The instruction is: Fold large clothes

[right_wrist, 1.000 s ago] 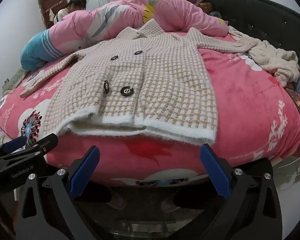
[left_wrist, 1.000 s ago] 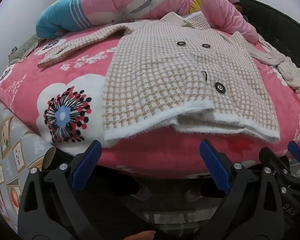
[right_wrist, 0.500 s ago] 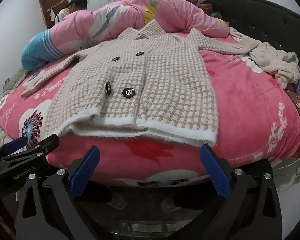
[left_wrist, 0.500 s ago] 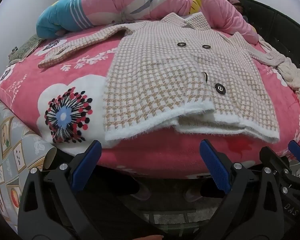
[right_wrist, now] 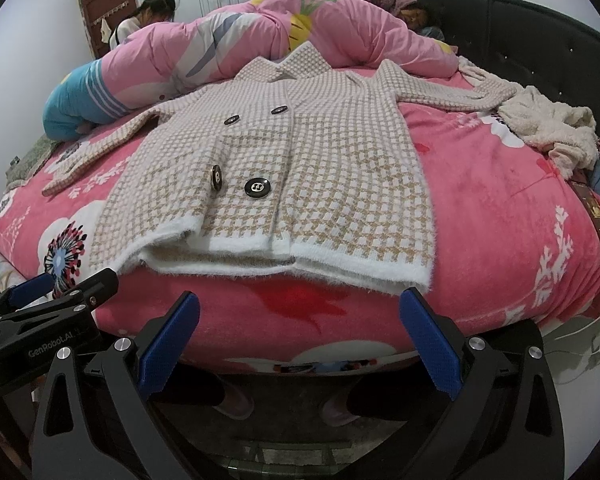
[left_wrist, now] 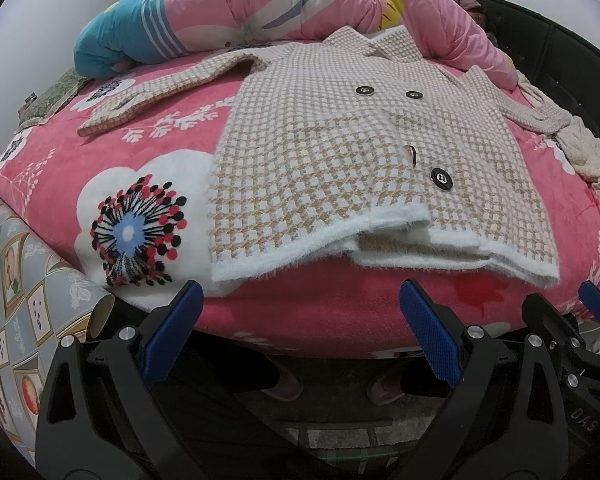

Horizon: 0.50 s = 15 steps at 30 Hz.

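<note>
coat spread flat, both claws still waiting at the bed's edge

coat (left_wrist: 364, 152) folding has not begun, and almost nothing has changed over the last second: both views hold nearly the same framing, with only a slight creep toward the bed.

the left claw (left_wrist: 300, 328) hangs below the near edge of the bed, its blue pads wide apart and nothing between them. the right claw (right_wrist: 300, 332) is the same, gaping open and empty, just beside the left one; each shows at the edge of the other's view. neither touches fabric.

just above them lies the fuzzy white hem (right_wrist: 260, 256), slightly rumpled where the front panels overlap, drooping toward the mattress edge. beyond it the checked body lies face up, four dark buttons (right_wrist: 257, 189) showing, collar toward the far side. the left sleeve (left_wrist: 168, 96) stretches out flat over the pink floral blanket (left_wrist: 60, 168); the right sleeve (right_wrist: 452, 92) reaches toward a cream garment (right_wrist: 552, 128) heaped at the bed's side. a rolled pink quilt (right_wrist: 260, 44) sits behind the collar, and a person is seated past it.

my reading: the stillness means a lining-up pause before the first grasp. the sleeves are still out, so they probably want folding in first, or the hem corners lifting.
</note>
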Each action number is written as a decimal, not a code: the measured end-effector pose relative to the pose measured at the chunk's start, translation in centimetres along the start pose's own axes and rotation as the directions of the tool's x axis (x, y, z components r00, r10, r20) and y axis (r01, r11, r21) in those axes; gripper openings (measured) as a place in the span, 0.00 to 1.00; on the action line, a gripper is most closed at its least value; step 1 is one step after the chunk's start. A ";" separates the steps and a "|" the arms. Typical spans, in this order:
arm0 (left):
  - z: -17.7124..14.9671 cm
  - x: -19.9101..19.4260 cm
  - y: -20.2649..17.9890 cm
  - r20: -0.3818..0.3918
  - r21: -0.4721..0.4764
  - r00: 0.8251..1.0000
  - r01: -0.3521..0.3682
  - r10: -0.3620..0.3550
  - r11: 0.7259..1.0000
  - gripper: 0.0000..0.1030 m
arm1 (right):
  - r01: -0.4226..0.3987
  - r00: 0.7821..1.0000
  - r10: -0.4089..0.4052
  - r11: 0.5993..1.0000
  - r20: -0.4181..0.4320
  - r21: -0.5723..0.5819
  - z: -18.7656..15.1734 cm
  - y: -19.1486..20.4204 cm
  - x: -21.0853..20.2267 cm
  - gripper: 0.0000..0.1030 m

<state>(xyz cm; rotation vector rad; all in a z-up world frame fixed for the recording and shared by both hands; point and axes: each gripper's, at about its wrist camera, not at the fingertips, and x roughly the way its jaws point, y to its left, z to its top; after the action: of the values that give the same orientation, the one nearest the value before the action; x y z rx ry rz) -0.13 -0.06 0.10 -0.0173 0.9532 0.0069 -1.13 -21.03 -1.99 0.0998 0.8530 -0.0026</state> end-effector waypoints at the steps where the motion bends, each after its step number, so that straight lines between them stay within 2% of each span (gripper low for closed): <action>1: 0.0 0.0 0.0 0.000 0.000 1.000 0.000 0.000 1.000 0.92 | 0.000 1.000 0.000 1.000 0.000 0.000 0.0 0.0 0.0 0.94; 15: 0.0 0.0 0.0 0.001 -0.001 1.000 0.002 -0.002 1.000 0.92 | 0.001 1.000 -0.001 1.000 0.006 -0.004 0.3 0.0 -0.3 0.94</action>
<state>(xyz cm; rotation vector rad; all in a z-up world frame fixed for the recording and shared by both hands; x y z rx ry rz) -0.12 -0.04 0.09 -0.0186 0.9527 0.0059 -1.09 -21.04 -1.56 0.0956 0.8474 -0.0018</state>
